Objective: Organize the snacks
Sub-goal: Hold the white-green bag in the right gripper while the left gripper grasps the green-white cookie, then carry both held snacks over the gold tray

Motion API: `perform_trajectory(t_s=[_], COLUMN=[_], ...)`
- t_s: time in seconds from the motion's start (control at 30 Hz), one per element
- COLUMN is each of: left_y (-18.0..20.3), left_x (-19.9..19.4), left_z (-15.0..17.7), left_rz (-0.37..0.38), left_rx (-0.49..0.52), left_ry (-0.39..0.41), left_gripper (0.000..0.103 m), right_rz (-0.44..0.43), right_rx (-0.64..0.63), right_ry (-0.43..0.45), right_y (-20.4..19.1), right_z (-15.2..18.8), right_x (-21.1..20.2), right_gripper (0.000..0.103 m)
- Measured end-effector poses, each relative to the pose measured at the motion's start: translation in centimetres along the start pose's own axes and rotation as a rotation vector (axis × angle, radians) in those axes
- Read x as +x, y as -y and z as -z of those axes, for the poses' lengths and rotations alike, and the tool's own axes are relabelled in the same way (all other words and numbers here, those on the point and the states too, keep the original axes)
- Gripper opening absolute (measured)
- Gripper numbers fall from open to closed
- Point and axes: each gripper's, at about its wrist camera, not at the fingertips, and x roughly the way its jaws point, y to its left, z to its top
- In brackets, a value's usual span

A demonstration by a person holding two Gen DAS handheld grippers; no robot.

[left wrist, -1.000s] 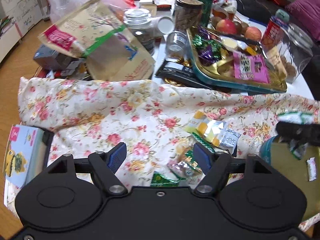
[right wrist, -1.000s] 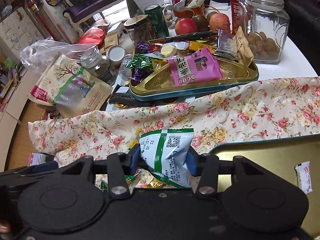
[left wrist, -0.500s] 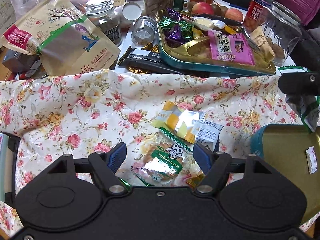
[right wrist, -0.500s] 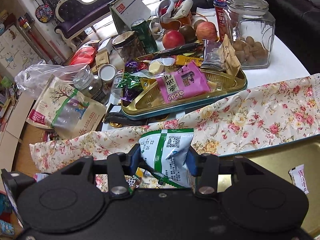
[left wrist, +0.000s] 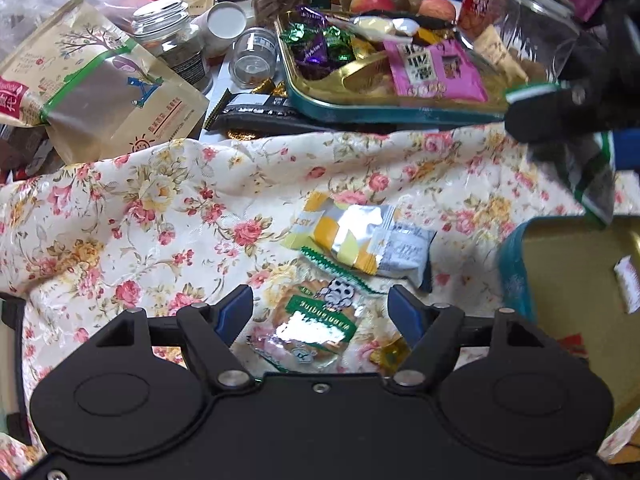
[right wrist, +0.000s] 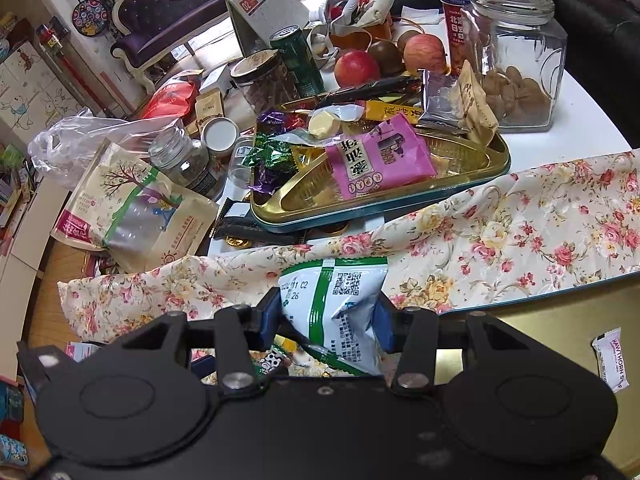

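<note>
Left-wrist view first: we see the left gripper with its jaws spread wide and empty above a green-labelled cracker packet lying on the floral cloth, with a yellow-and-silver snack packet just beyond it and the teal-rimmed gold tin at right. Right-wrist view next: we see the right gripper clamped on a white-and-green snack bag, held above the cloth beside the same tin, with a filled gold tray well beyond.
</note>
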Motion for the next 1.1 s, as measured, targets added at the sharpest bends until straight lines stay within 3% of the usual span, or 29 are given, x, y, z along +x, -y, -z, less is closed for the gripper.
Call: perform_trajectory(t_s=[0.1, 0.4, 0.53, 0.67, 0.77, 0.9, 1.1], left_y=[-0.3, -3.0, -3.0, -3.8, -5.2, -7.7, -9.7], left_x=[1.1, 3.2, 3.5, 3.3, 2.8, 2.4, 0.9], left_z=[0.3, 0.3, 0.4, 0.4, 0.3, 0.2, 0.7], left_rz=[-0.008, 0.05, -0.036, -0.041, -0.012, 0.004, -0.012], left_rx=[-0.003, -0.154, -0.137, -0.17, -0.216, -0.316, -0.351], left_ry=[-0.029, -0.119, -0.098, -0.098, -0.092, -0.104, -0.102], left_gripper=[0.075, 0.077, 0.077, 0.072, 0.056, 0.056, 0.056], right_rz=[0.007, 0.039, 0.041, 0.04, 0.042, 0.04, 0.037], right_rx=[-0.012, -0.055, -0.074, -0.094, -0.093, -0.083, -0.087], right_ry=[-0.003, -0.03, -0.04, -0.043, -0.043, -0.041, -0.036], right_y=[-0.3, -1.2, -2.0, -2.5, -2.6, -2.4, -2.5], right_z=[0.1, 0.7, 1.0, 1.3, 1.3, 1.3, 1.3], right_x=[0.3, 1.8, 2.3, 2.4, 2.5, 2.4, 2.2], right_gripper=[0.05, 0.05, 0.05, 0.05, 0.05, 0.05, 0.05])
